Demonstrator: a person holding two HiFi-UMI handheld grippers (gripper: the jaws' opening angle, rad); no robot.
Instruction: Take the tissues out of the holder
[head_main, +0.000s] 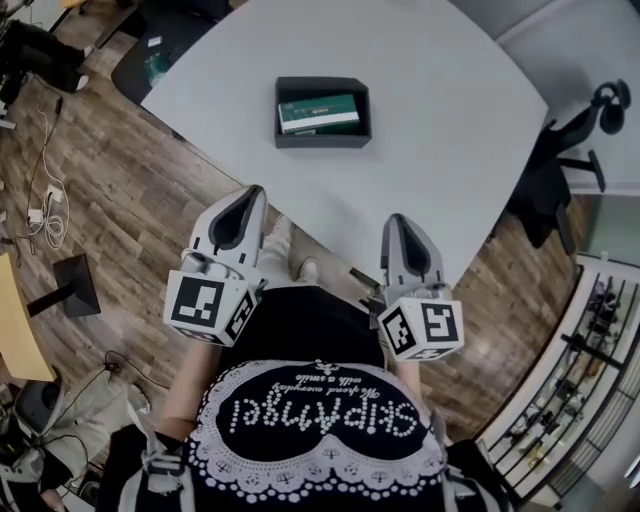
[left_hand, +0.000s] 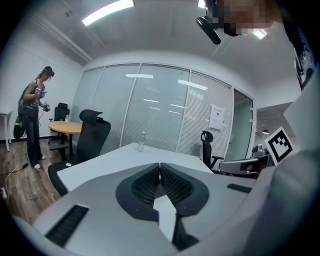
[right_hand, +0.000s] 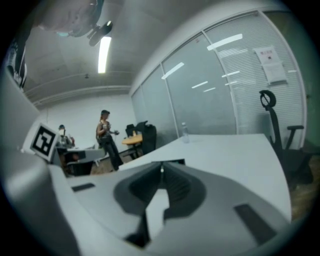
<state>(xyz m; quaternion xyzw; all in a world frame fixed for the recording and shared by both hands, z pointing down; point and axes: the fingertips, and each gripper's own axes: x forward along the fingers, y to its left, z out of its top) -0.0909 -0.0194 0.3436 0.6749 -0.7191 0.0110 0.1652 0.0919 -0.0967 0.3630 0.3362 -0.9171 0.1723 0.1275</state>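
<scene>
Head view: grey table (head_main: 440, 120) fills the upper middle and right of the frame. A dark open box holder (head_main: 284, 112) sits on it in the upper middle, and a green tissue pack (head_main: 318, 113) lies flat inside it. Nothing touches the holder.

Left gripper (head_main: 254, 193) is in the centre left of the frame, tip at the near table edge, mostly over the wood floor (head_main: 120, 210), well short of the holder. Right gripper (head_main: 397, 221) is centre right, tip just over the near table edge, also well short of it. Both point up-frame toward the table. The marker cubes sit low in the frame by the person's dark top.

Left gripper view: jaws pressed together, nothing between them, table top beyond. Clear bottle (left_hand: 141, 141) stands at the far end of the table, black office chair (left_hand: 93, 134) left of it. A person (left_hand: 34, 120) stands at far left by a round wooden table (left_hand: 66, 127).

Right gripper view: jaws also closed and empty; the table stretches away to the right.
</scene>
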